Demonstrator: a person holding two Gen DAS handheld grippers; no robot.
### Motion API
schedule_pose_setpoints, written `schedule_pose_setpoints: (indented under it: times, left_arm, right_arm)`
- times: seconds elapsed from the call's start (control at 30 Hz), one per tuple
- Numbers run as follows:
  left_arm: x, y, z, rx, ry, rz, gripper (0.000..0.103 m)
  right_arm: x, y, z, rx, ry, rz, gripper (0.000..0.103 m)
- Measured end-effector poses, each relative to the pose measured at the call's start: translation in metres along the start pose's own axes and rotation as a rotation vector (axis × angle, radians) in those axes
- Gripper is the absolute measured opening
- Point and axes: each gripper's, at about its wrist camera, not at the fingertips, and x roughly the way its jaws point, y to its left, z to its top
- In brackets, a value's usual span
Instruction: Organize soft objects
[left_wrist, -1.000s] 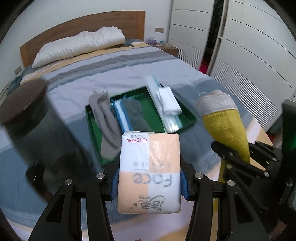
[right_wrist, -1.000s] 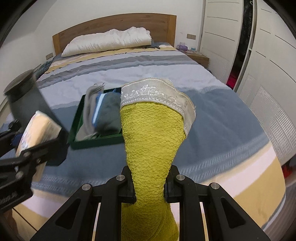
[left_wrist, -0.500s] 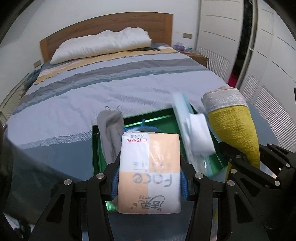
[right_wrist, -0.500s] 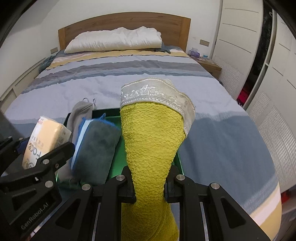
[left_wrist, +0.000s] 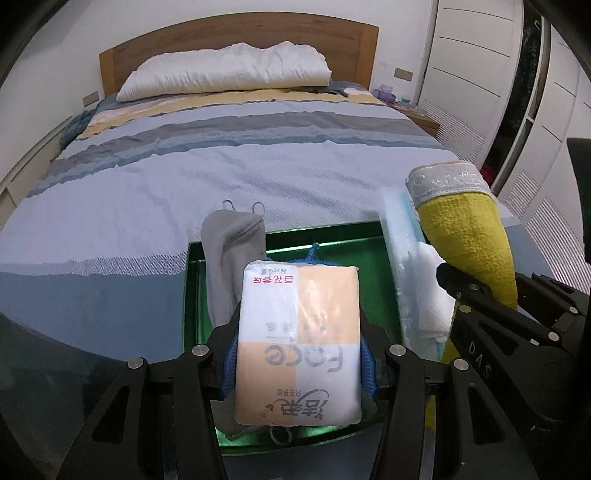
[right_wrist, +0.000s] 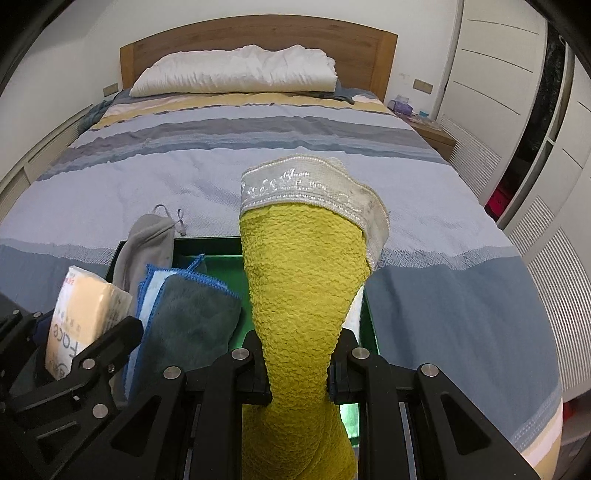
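Observation:
My left gripper (left_wrist: 298, 363) is shut on a white-and-peach tissue pack (left_wrist: 299, 339) and holds it above the green tray (left_wrist: 192, 295) on the bed. My right gripper (right_wrist: 298, 373) is shut on a yellow towel (right_wrist: 303, 280) with a silver-grey band, held upright over the tray's right half (right_wrist: 369, 325). In the tray lie a grey sock (left_wrist: 229, 251), a grey cloth with blue edging (right_wrist: 184, 325), and a clear packet with white items (left_wrist: 413, 280). The tissue pack also shows in the right wrist view (right_wrist: 81, 317), and the towel in the left wrist view (left_wrist: 465, 236).
The tray sits near the foot of a striped blue-grey bedspread (left_wrist: 258, 155). A white pillow (left_wrist: 229, 70) lies against the wooden headboard (right_wrist: 258, 40). White wardrobe doors (right_wrist: 517, 110) and a bedside table (right_wrist: 432, 129) stand to the right.
Both grippers have moved forward over the bed and closer to the tray. The dark cylinder at the left has left the view. Both grips are unchanged.

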Motion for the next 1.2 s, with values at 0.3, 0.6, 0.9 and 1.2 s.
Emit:
schedule_pose_setpoints:
  times: [0.3,0.6,0.9,1.2]
  left_arm:
    - [0.011,-0.003,0.001,0.006,-0.009,-0.004,0.046]
    - [0.015,-0.010,-0.001,0.018,-0.016,-0.009,0.046]
    - [0.018,-0.011,-0.002,0.021,-0.019,-0.004,0.046]
    - [0.021,-0.014,-0.003,0.024,-0.016,0.005,0.046]
  right_arm:
    - [0.020,0.002,0.011,-0.047,0.030,-0.024,0.019]
    - [0.032,0.004,0.016,-0.061,0.028,-0.027,0.019]
    - [0.039,0.001,0.016,-0.064,0.032,-0.027,0.019]
    - [0.046,0.000,0.016,-0.077,0.040,-0.038,0.019]
